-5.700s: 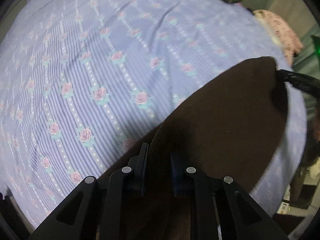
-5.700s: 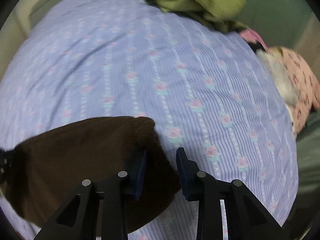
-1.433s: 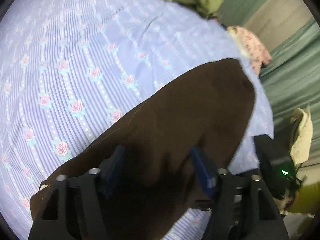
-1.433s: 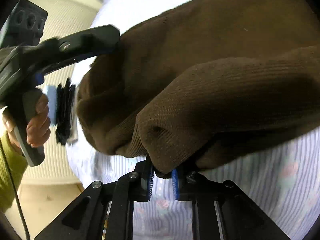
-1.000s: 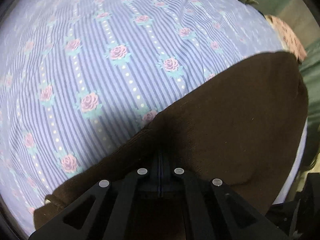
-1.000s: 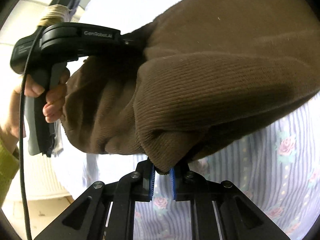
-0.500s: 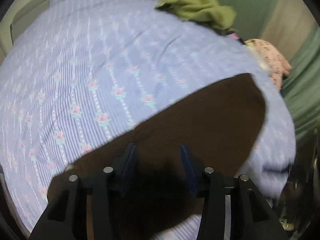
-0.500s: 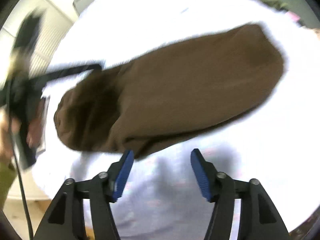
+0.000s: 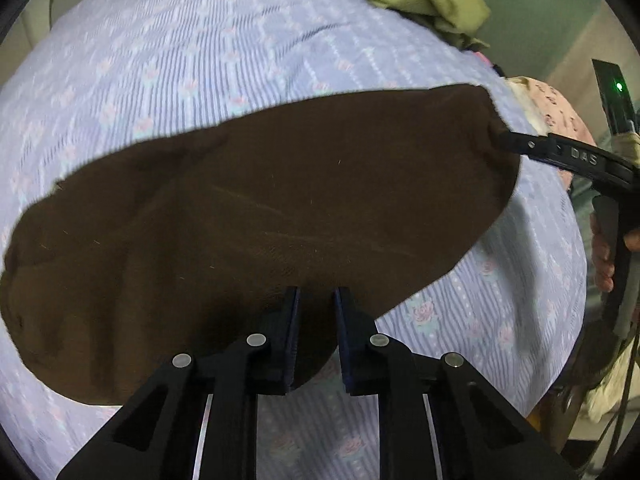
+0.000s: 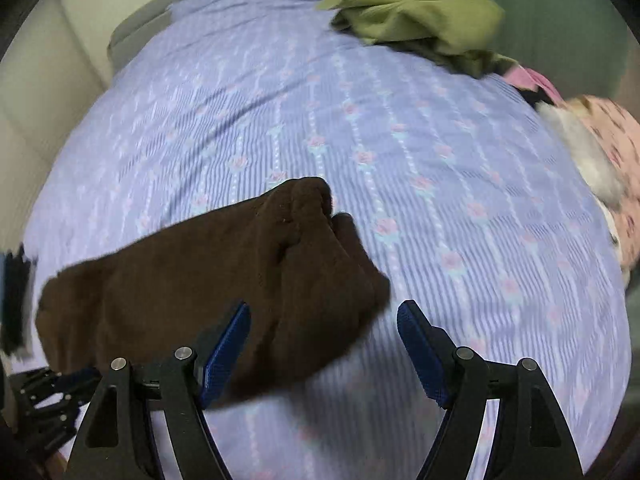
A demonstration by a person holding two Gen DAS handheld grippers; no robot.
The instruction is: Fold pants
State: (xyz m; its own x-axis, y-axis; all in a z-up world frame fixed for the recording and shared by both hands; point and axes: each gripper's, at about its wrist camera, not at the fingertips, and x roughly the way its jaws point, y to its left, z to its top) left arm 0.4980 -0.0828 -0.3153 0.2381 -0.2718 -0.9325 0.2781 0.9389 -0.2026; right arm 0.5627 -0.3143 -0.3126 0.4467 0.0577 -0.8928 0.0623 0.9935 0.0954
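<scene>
The brown pants [image 9: 260,208] lie folded into a long band across the lavender rose-print bed sheet [image 9: 200,60]. My left gripper [image 9: 318,316] hovers over their near edge. Its jaws are closing to a narrow gap, and no cloth is pinched between the pads. In the right wrist view the pants [image 10: 200,280] end in a bunched corner under my right gripper [image 10: 322,312]. Its jaws are opening wide, the left pad is above the cloth, and nothing is gripped. One right finger [image 9: 560,152] reaches the pants' far right corner in the left wrist view.
A green garment [image 10: 416,12] is heaped at the far end of the bed. A pink patterned garment [image 10: 608,140] lies on the right side. A person's hand [image 9: 604,256] holds the right gripper's handle past the bed's right edge. A pale wall [image 10: 40,80] borders the left.
Both grippers were shut on the lifted pants a second ago. They have let go and pulled up and back, and the pants now rest flat on the sheet. The right jaws have spread wide.
</scene>
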